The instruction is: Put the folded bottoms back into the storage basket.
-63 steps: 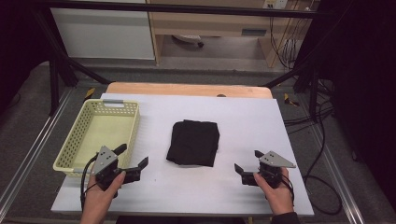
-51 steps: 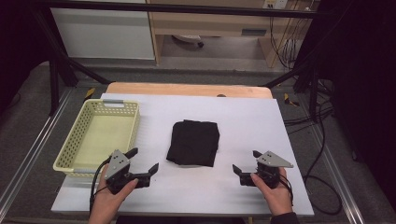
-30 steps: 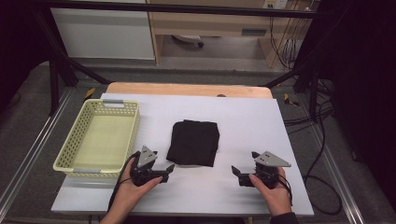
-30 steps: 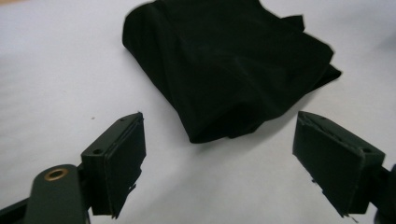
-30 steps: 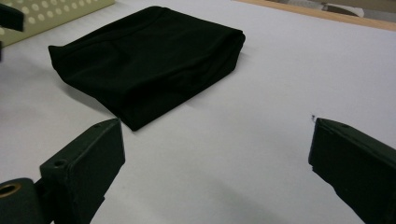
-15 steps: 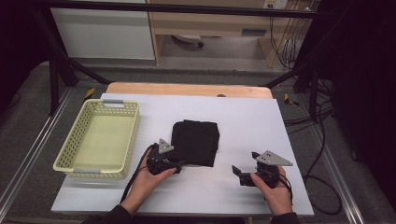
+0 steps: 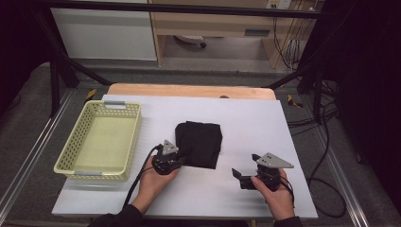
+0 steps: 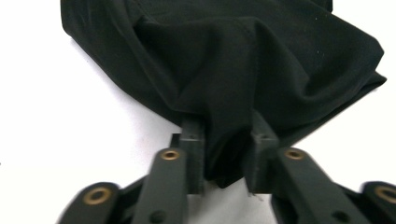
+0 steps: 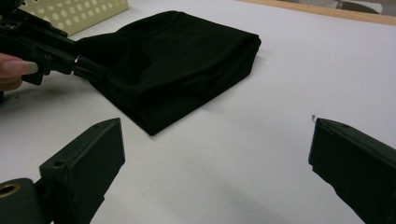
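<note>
- Black folded cloth (image 7: 199, 143): near-left edge is pinched by the left gripper (image 7: 176, 161), its jaws just closed (fabric bunched between them).
- Right gripper (image 7: 246, 178): held spread wide, well apart from it.

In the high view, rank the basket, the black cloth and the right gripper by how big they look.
1. basket
2. black cloth
3. right gripper
The gripper sits nearer the camera, yet looks smallest.

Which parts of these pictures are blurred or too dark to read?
High view: the room around the table is dark. Left gripper view: the left gripper pinching the black cloth looks soft. Right gripper view: the right gripper is blurred, cloth folds barely show.
</note>
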